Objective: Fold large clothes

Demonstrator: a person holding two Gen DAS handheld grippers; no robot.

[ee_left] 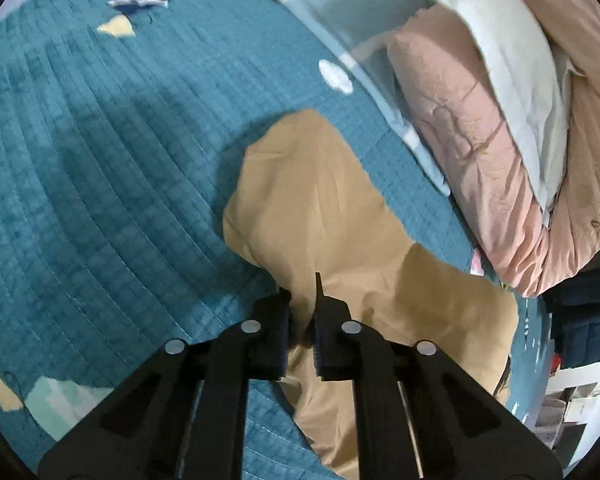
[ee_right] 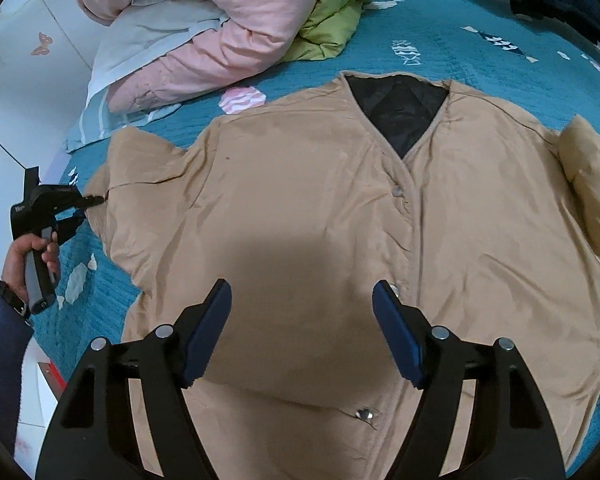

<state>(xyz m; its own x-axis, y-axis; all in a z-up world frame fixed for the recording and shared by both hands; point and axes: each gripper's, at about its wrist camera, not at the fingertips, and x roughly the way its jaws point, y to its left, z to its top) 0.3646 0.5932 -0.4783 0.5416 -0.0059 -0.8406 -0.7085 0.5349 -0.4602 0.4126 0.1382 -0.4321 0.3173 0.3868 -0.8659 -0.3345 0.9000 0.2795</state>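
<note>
Tan jacket [ee_right: 300, 208] spread flat, front up, on the teal bedspread [ee_left: 100, 160]: left gripper [ee_left: 302, 300], jaws pressed together, pinches the sleeve [ee_left: 312, 200] at the jacket's left edge, while right gripper [ee_right: 302, 312] hovers, jaws spread, above the near front panel.

One tan jacket [ee_right: 300, 200] is lying on one teal bedspread [ee_left: 100, 160]; three snap buttons are showing; two grippers are hovering.

Both wrist cameras look steeply down along their tools at the bed [ee_left: 80, 184], the left close over a sleeve [ee_left: 308, 184], the right above the same tan jacket [ee_right: 300, 208].
</note>
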